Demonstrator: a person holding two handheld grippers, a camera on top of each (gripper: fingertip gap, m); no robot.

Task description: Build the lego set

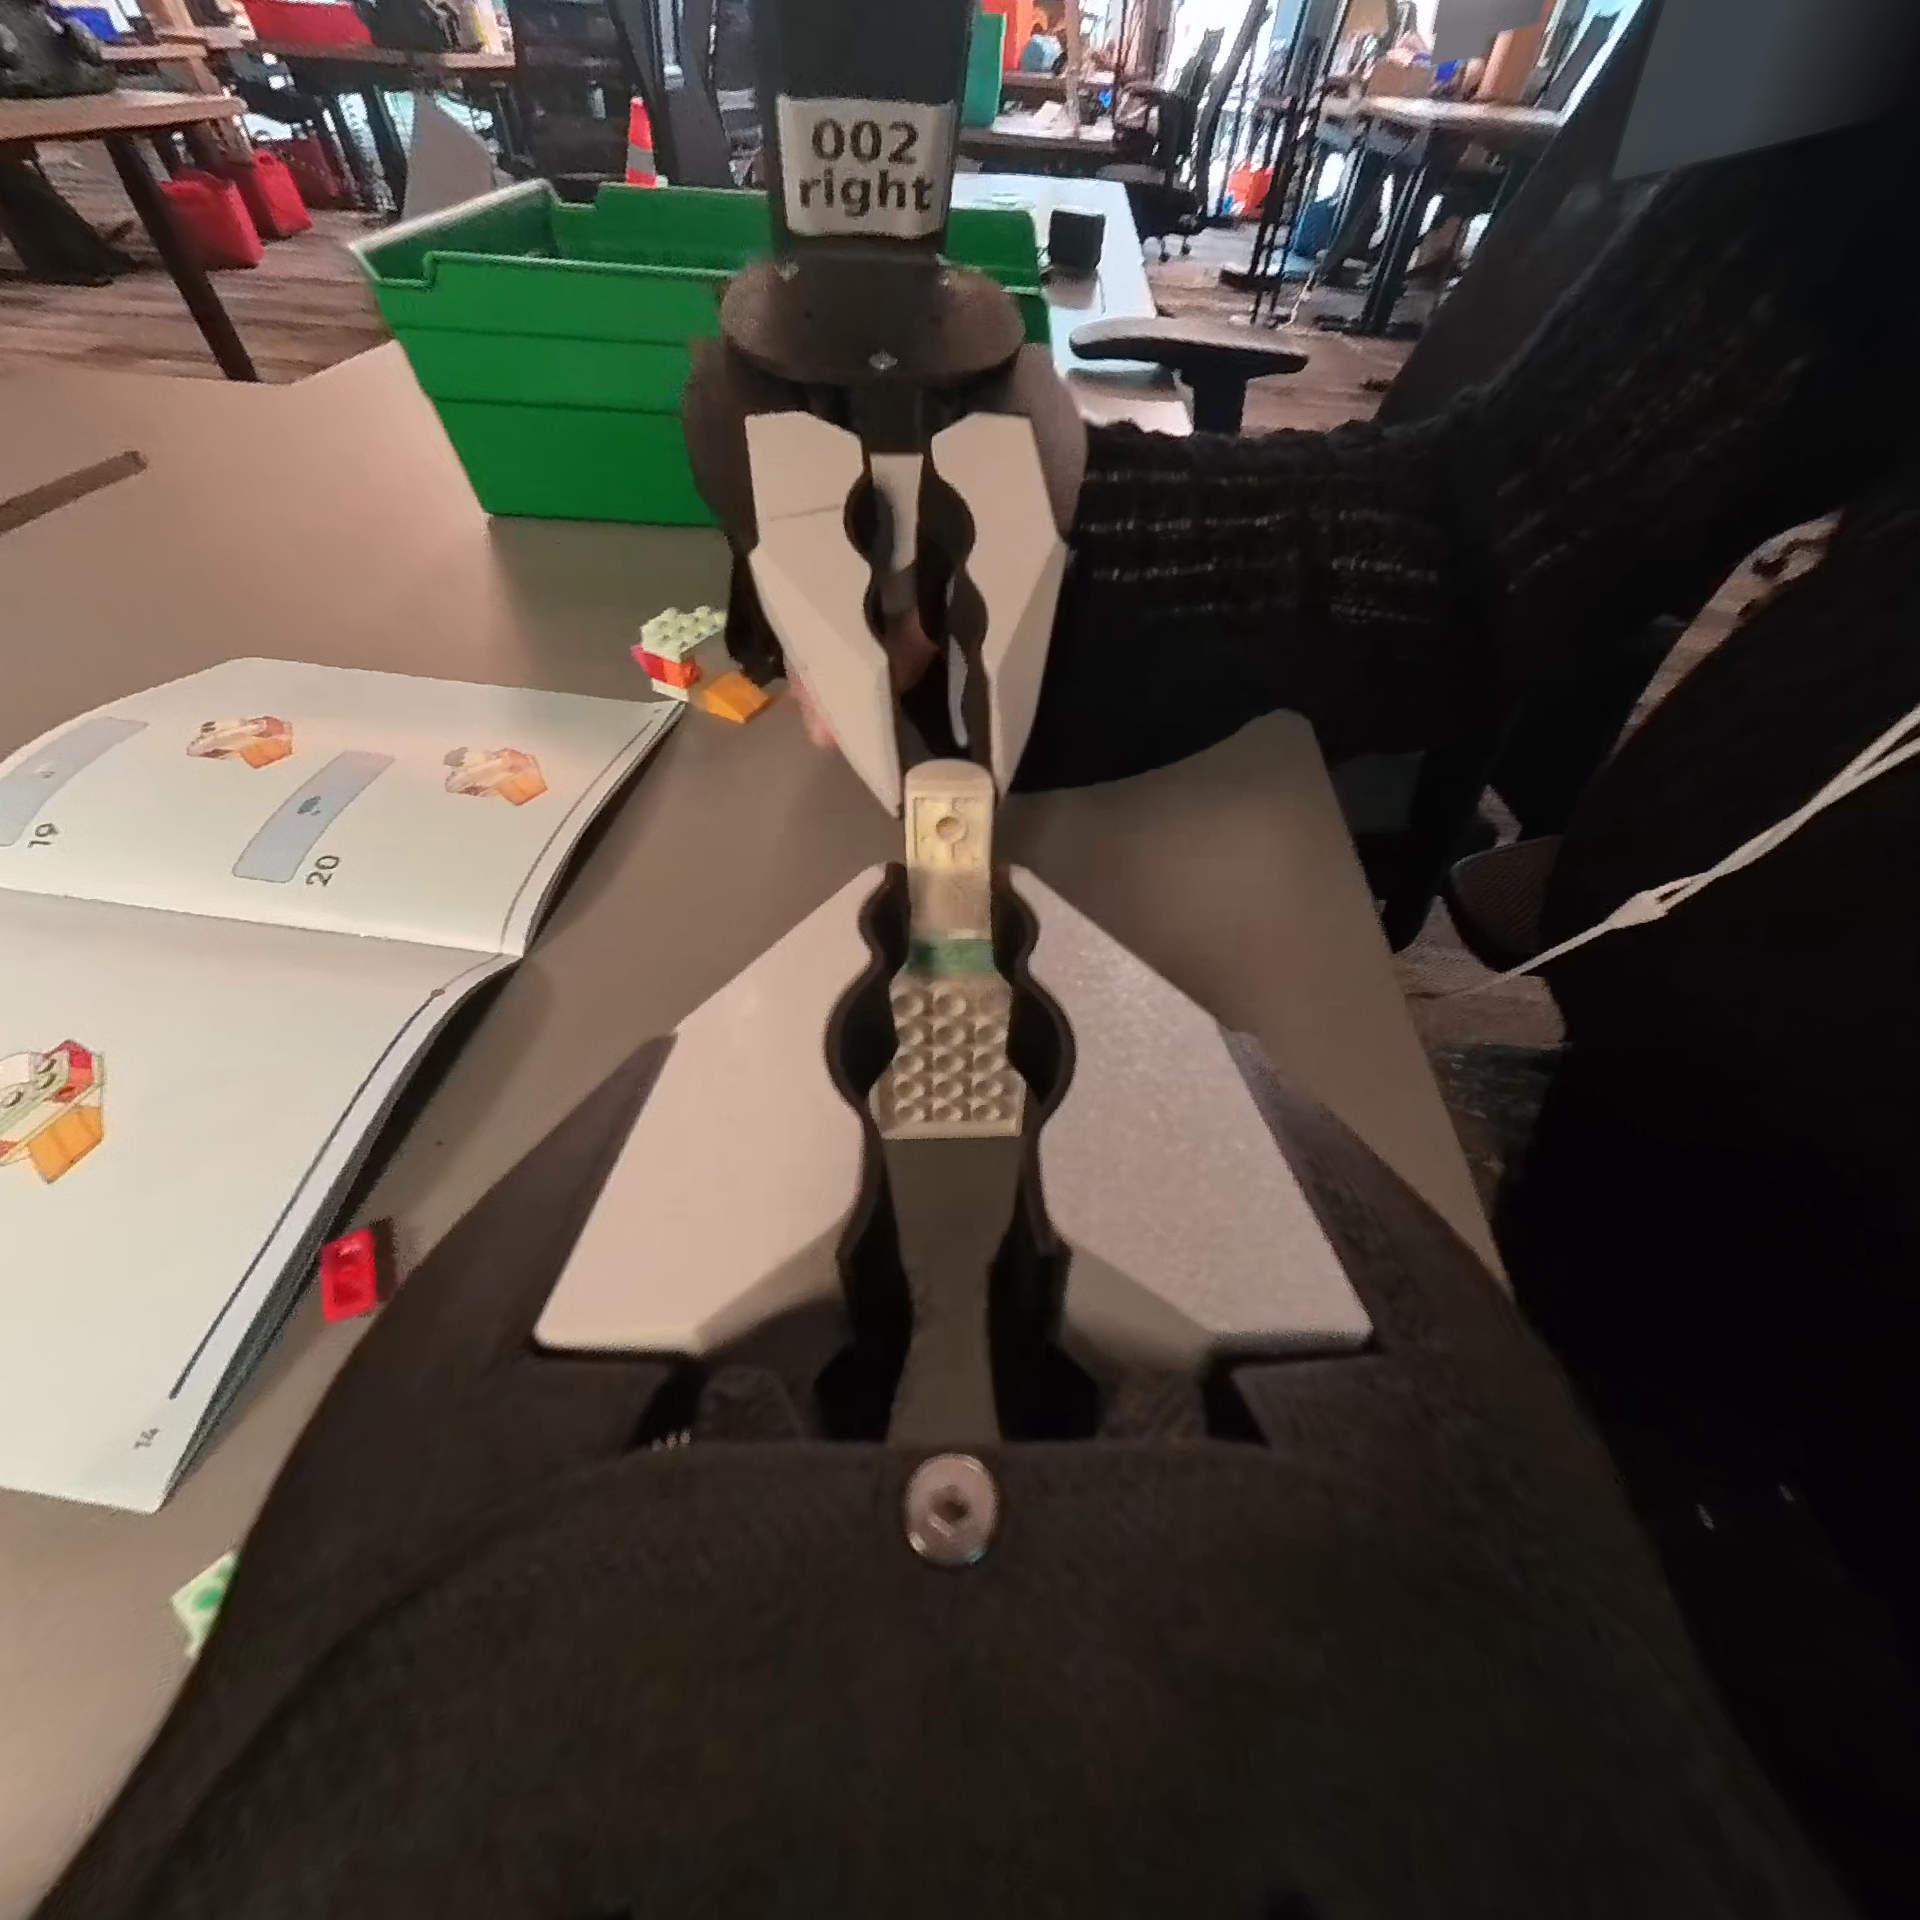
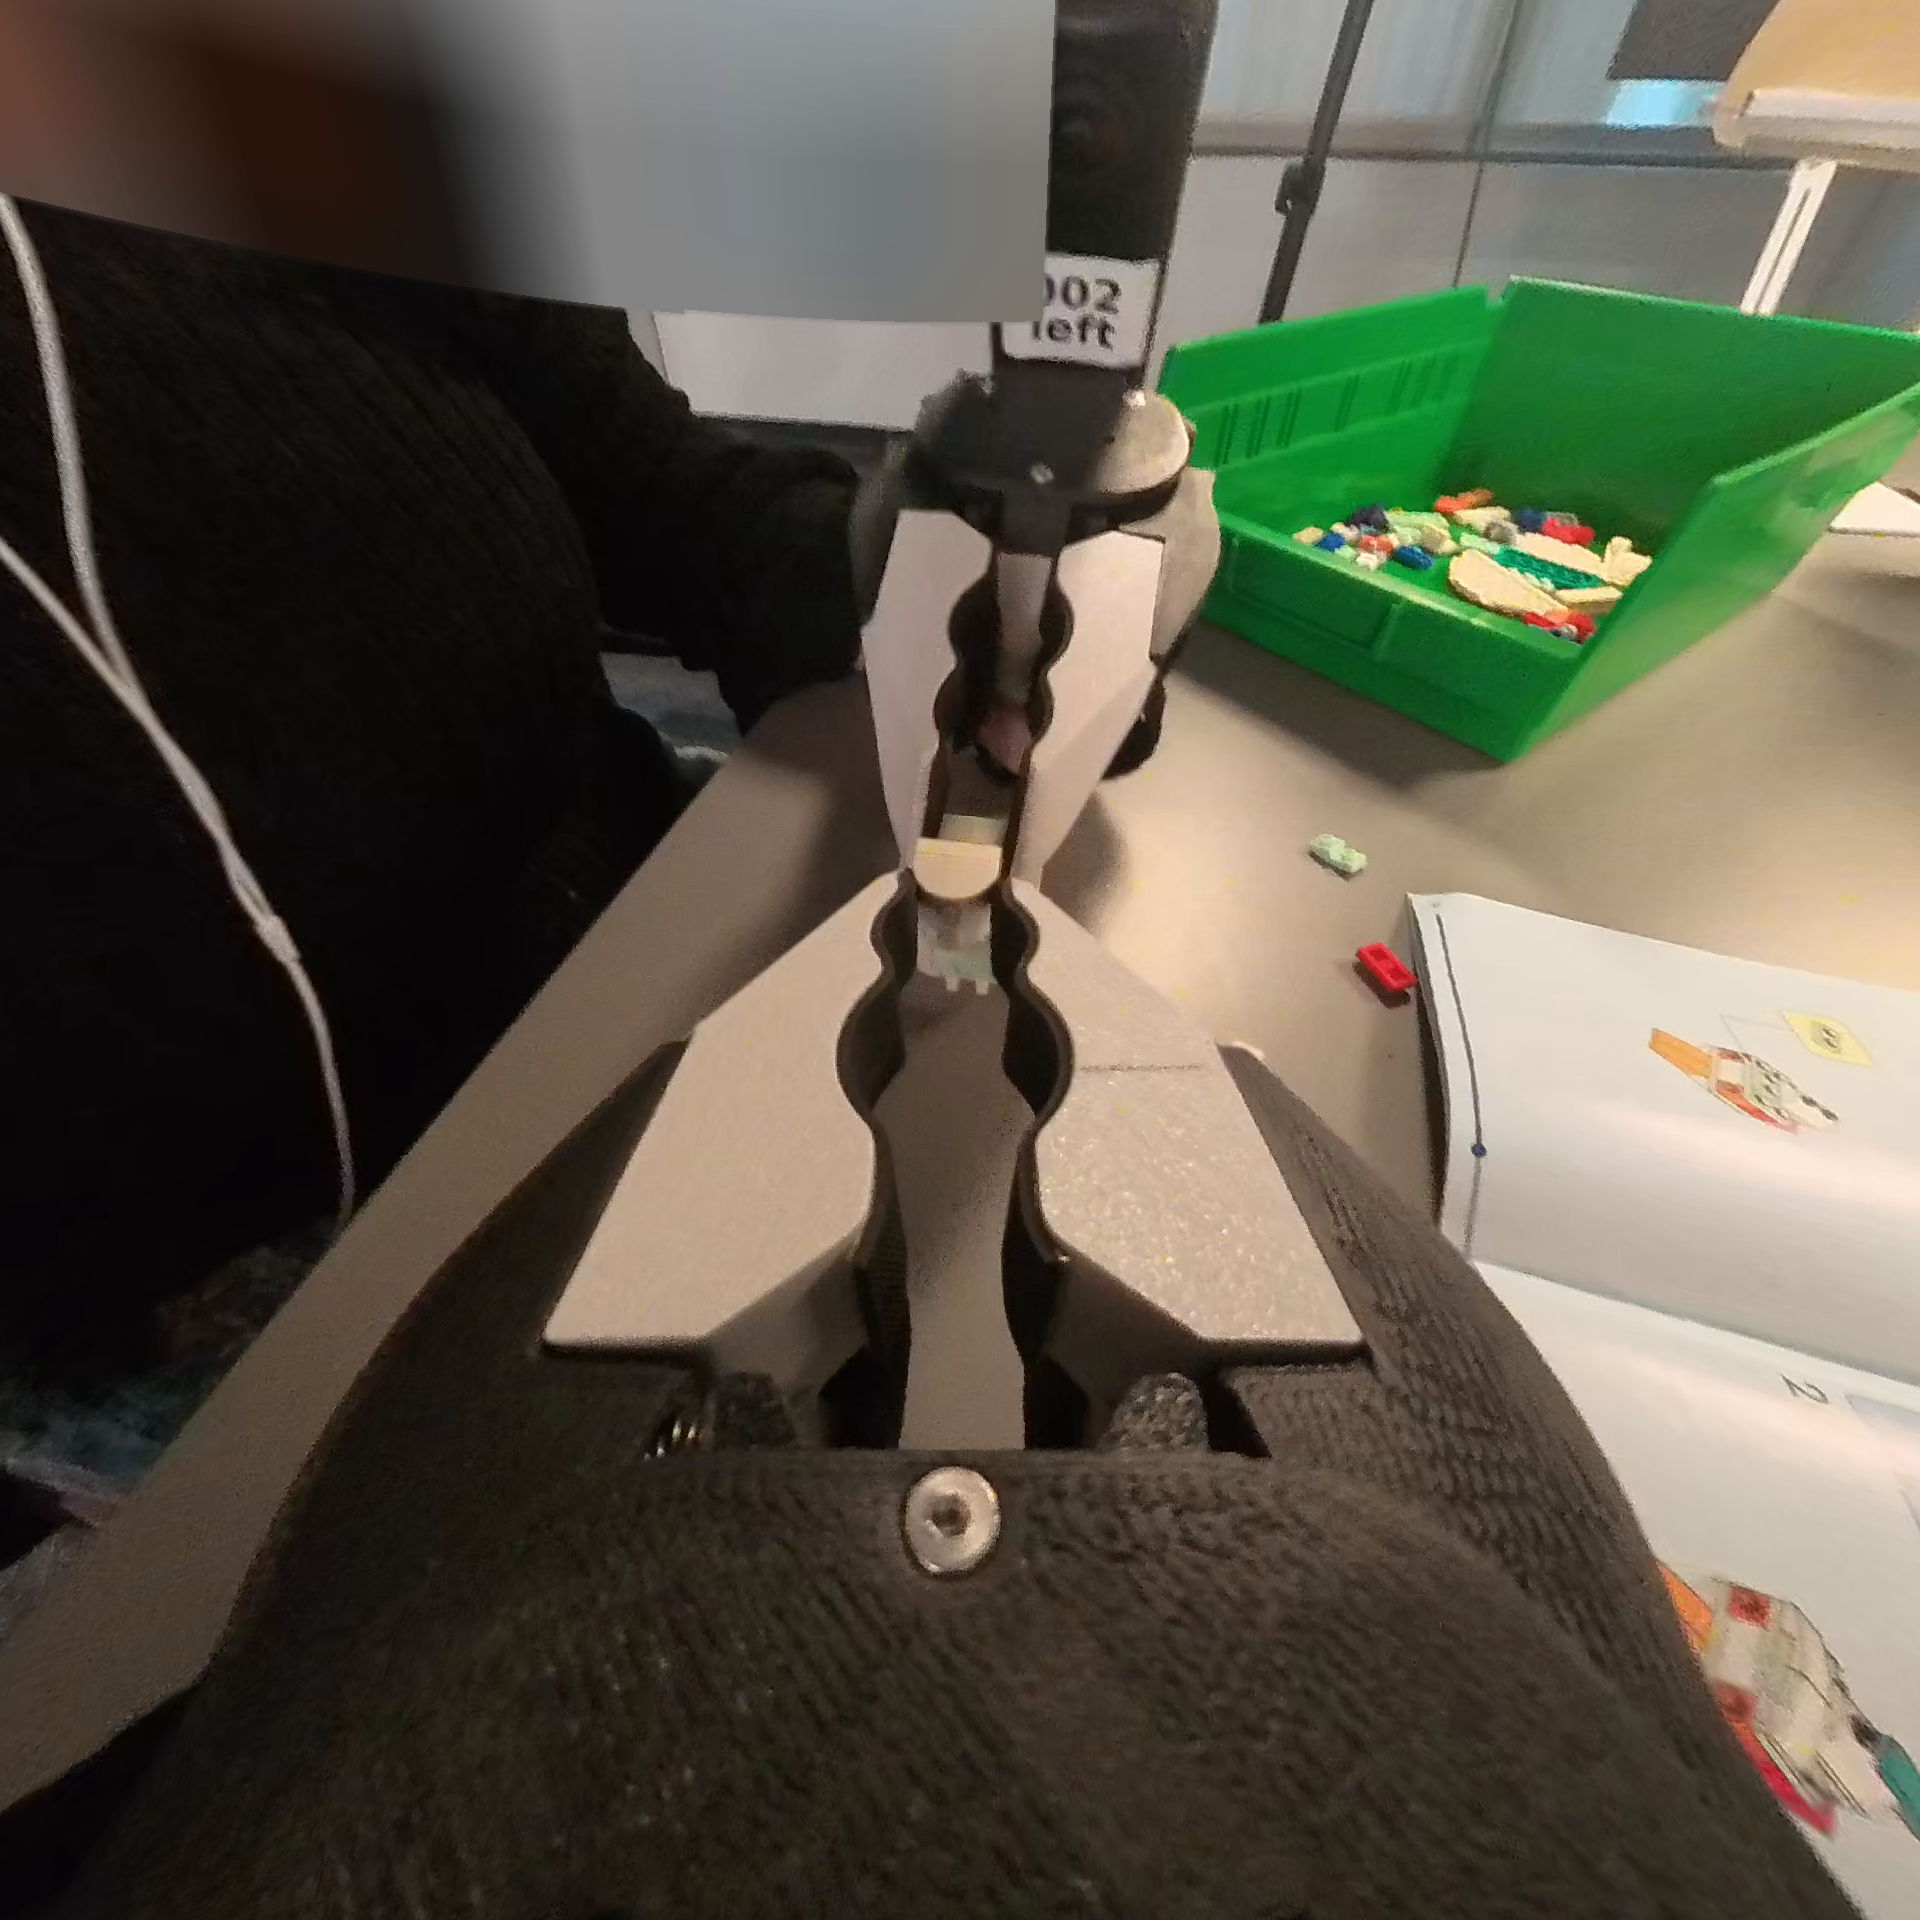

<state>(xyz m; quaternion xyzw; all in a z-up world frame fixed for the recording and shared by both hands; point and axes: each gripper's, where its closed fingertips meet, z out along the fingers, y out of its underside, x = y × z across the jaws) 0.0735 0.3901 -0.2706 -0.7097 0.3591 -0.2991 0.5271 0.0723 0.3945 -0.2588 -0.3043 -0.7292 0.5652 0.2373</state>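
Observation:
My left gripper [image 1: 948, 894] is shut on a long cream lego assembly [image 1: 951, 1060] with a studded plate and a green band, held above the table edge. My right gripper [image 1: 948, 774] faces it tip to tip at the assembly's far end. In the right wrist view my right gripper [image 2: 956, 896] is shut on a small cream and pale-green piece [image 2: 956, 956], whose rounded cream end meets the left gripper [image 2: 966, 826]. I cannot tell whether the two pieces are joined. A small pale-green, red and orange model [image 1: 691, 665] stands on the table.
An open instruction booklet [image 1: 260, 935] [image 2: 1662, 1143] lies on the grey table. A green bin [image 1: 582, 364] [image 2: 1766, 499] holds several loose bricks. A red brick [image 1: 353, 1268] [image 2: 1384, 968] and a pale-green brick [image 2: 1338, 854] lie loose. A person's dark sleeve [image 1: 1351, 582] is close. Only a small space, under 4 cm, lies between the two pairs of fingers.

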